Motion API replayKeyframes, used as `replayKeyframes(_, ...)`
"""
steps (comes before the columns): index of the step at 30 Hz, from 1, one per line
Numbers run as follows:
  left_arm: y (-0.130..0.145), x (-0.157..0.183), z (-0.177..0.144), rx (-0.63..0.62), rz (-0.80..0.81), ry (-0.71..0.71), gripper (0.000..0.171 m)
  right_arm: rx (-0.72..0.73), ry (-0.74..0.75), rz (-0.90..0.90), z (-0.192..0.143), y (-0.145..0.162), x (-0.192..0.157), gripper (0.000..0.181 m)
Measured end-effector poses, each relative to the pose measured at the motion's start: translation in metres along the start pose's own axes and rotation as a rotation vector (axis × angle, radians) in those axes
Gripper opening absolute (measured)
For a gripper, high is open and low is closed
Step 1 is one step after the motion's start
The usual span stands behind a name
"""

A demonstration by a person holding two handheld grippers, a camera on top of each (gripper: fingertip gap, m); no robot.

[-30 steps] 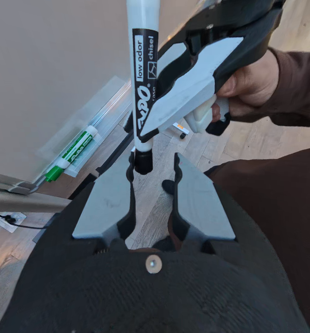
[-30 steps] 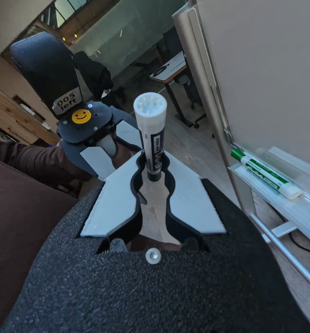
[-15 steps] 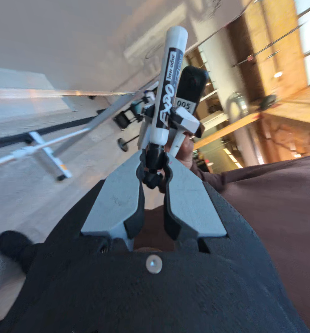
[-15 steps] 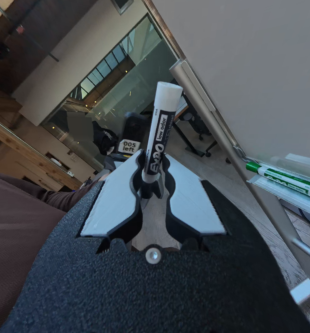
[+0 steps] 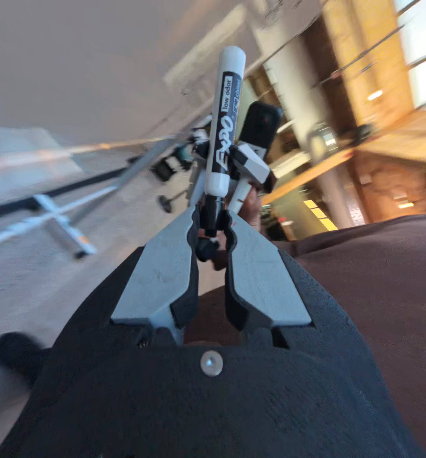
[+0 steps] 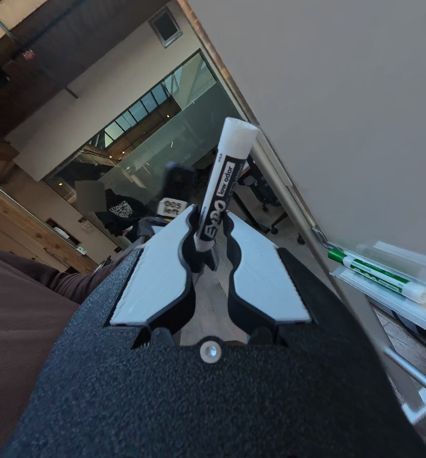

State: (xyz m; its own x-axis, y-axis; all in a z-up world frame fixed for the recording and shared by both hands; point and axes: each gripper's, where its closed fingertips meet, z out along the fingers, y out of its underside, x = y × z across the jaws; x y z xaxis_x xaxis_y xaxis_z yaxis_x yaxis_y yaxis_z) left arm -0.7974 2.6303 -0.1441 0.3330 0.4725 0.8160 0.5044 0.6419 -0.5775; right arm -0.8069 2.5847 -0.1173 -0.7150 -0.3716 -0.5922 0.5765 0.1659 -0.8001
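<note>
- A black dry-erase marker (image 6: 228, 184) stands nearly upright; everything below is placed by it
- The right gripper (image 6: 210, 220) has its fingers closed narrowly on the marker's white barrel, low on the printed band, just above the cap end
- The left gripper (image 5: 211, 221) meets the marker from below, its notched fingertips pinched on the black cap (image 5: 212, 213), which looks seated on the barrel, though the joint is blurred
- In the left wrist view the right gripper sits behind the marker, with the person's hand (image 5: 252, 207) on its handle
- To the marker's right stands a whiteboard (image 6: 343, 99), and on its tray (image 6: 405, 314) lies a green marker (image 6: 380, 276), well apart from both grippers
- Judging by its make, the marker is light, stiff and smooth plastic, apt to slip or twist in a loose pinch; the barrel just above the cap and the cap's ridged sides look the firmest holds
- A brown sleeve (image 5: 368, 272) fills the lower right beside the marker
</note>
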Motion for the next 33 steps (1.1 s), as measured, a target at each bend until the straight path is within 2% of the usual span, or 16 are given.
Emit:
replayKeyframes(1, -0.002, 0.003, -0.003, 0.036, -0.132, 0.104, 0.016, -0.009, 0.007, -0.016, 0.002, 0.001, -0.001, 0.016)
replayKeyframes(2, 0.001, 0.001, -0.003, 0.048, -0.160, 0.126, 0.016, -0.022, 0.007, -0.020, 0.003, 0.003, -0.001, 0.016)
replayKeyframes(3, 0.004, -0.003, -0.003, 0.032, -0.089, 0.061, 0.017, -0.029, 0.008, -0.006, 0.003, 0.007, 0.001, 0.016)
replayKeyframes(4, 0.006, -0.016, -0.005, -0.001, 0.088, -0.105, 0.015, -0.036, 0.026, 0.013, 0.001, 0.012, 0.007, 0.016)
replayKeyframes(6, -0.002, -0.041, -0.019, -0.126, 0.633, -0.552, 0.016, -0.032, 0.034, 0.059, -0.002, 0.018, 0.013, 0.015)
replayKeyframes(7, -0.005, -0.041, -0.021, -0.165, 0.829, -0.686, 0.016, -0.018, 0.028, 0.062, -0.002, 0.015, 0.012, 0.015)
replayKeyframes(8, -0.003, -0.039, -0.018, -0.180, 0.897, -0.713, 0.016, -0.016, 0.035, 0.043, -0.001, 0.012, 0.011, 0.015)
replayKeyframes(12, -0.009, -0.017, -0.012, 0.029, 0.257, -0.268, 0.016, 0.010, 0.027, 0.039, 0.002, 0.001, 0.010, 0.016)
replayKeyframes(14, -0.003, -0.012, -0.010, 0.022, 0.145, -0.165, 0.015, -0.025, -0.003, -0.013, 0.008, 0.002, 0.002, 0.016)
replayKeyframes(15, 0.000, -0.014, -0.010, 0.002, 0.172, -0.177, 0.015, -0.066, -0.018, -0.053, 0.010, 0.005, -0.001, 0.017)
replayKeyframes(18, 0.013, -0.028, -0.010, -0.137, 0.470, -0.388, 0.017, -0.171, -0.052, -0.162, 0.014, 0.021, -0.009, 0.017)
replayKeyframes(22, 0.020, -0.029, -0.006, -0.145, 0.407, -0.347, 0.016, -0.265, -0.072, -0.173, 0.020, 0.036, -0.008, 0.018)
replayKeyframes(25, 0.024, -0.031, -0.009, -0.199, 0.426, -0.373, 0.016, -0.330, -0.087, -0.179, 0.019, 0.049, -0.008, 0.034)
replayKeyframes(27, 0.029, -0.036, -0.011, -0.243, 0.462, -0.410, 0.017, -0.355, -0.054, -0.200, 0.020, 0.055, -0.003, 0.017)
replayKeyframes(32, 0.031, -0.041, -0.013, -0.221, 0.456, -0.418, 0.017, -0.362, -0.048, -0.161, 0.025, 0.061, -0.003, 0.013)
replayKeyframes(33, 0.034, -0.040, -0.012, -0.221, 0.442, -0.401, 0.026, -0.354, -0.060, -0.122, 0.026, 0.062, -0.004, 0.013)
